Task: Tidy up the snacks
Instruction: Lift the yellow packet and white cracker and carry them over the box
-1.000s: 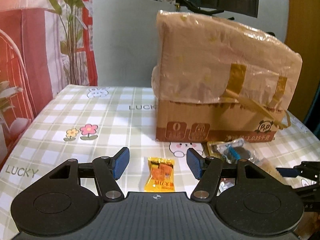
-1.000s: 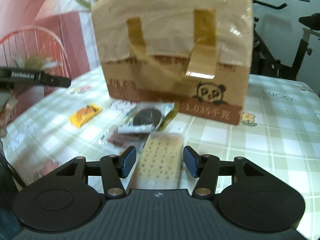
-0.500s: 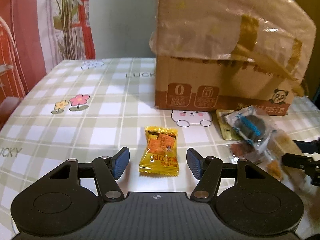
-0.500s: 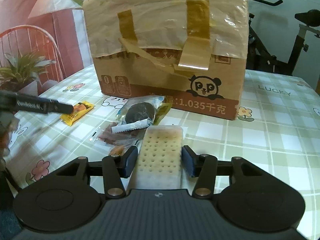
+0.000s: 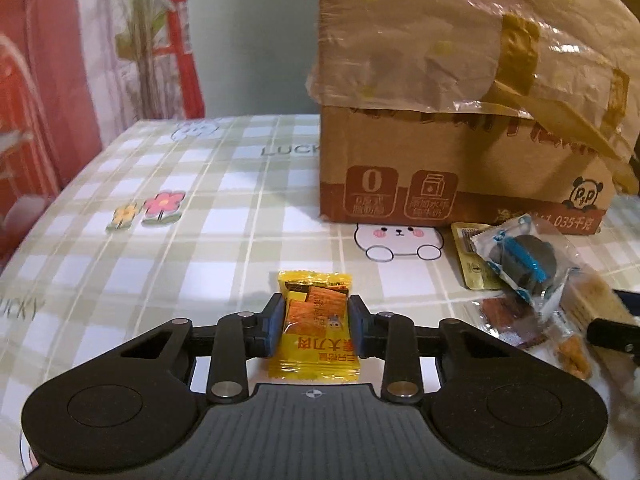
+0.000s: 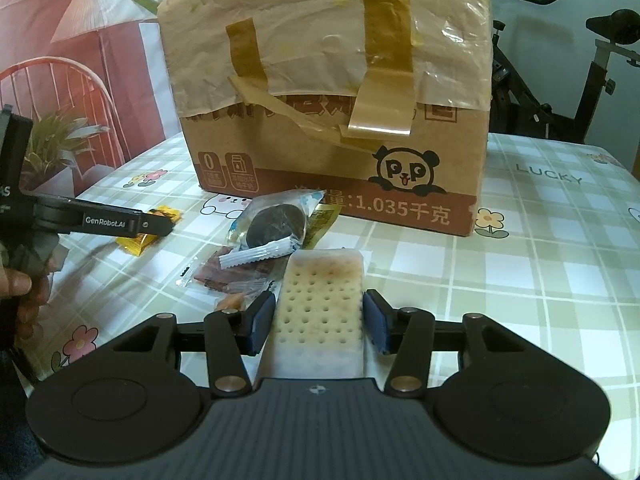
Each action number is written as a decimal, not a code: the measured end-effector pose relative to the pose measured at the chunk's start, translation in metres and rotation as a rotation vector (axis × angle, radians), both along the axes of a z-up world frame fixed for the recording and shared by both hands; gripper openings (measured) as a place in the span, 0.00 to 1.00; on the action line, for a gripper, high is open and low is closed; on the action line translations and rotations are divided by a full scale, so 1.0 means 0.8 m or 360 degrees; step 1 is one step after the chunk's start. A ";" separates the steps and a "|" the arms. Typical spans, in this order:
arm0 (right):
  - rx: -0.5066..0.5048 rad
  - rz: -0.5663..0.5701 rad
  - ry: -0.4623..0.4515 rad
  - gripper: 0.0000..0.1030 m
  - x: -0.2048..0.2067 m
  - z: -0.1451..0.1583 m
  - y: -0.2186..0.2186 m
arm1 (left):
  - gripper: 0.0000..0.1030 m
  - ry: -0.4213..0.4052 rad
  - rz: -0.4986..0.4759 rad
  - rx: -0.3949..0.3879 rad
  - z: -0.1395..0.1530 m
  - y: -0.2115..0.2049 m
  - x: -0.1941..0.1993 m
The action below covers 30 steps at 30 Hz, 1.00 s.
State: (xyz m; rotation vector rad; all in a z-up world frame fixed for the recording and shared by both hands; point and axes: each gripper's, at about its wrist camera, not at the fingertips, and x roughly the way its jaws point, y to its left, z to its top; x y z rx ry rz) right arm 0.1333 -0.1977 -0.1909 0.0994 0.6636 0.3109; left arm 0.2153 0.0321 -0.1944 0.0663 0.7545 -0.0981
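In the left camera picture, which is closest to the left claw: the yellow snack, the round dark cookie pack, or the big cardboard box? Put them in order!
1. Yellow snack: right between the left claw's blue pads, which press on it.
2. Round dark cookie pack: off to the right, on the table.
3. Big cardboard box: farthest, standing behind the cookie pack.

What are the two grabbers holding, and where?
The left hand-held gripper has just closed on the yellow snack packet, pinching its sides. The right hand-held gripper pinches the cracker pack by its long edges.
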 end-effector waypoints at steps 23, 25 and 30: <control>-0.0206 0.0027 -0.0022 0.50 0.002 0.000 0.018 | 0.34 -0.0143 -0.0039 -0.0131 0.015 -0.013 -0.072; -0.0223 0.0027 -0.0025 0.50 0.001 -0.001 0.020 | 0.34 -0.0147 -0.0033 -0.0144 0.016 -0.010 -0.073; -0.0231 0.0025 -0.0024 0.50 0.000 -0.001 0.021 | 0.34 -0.0169 -0.0029 -0.0169 0.021 -0.004 -0.079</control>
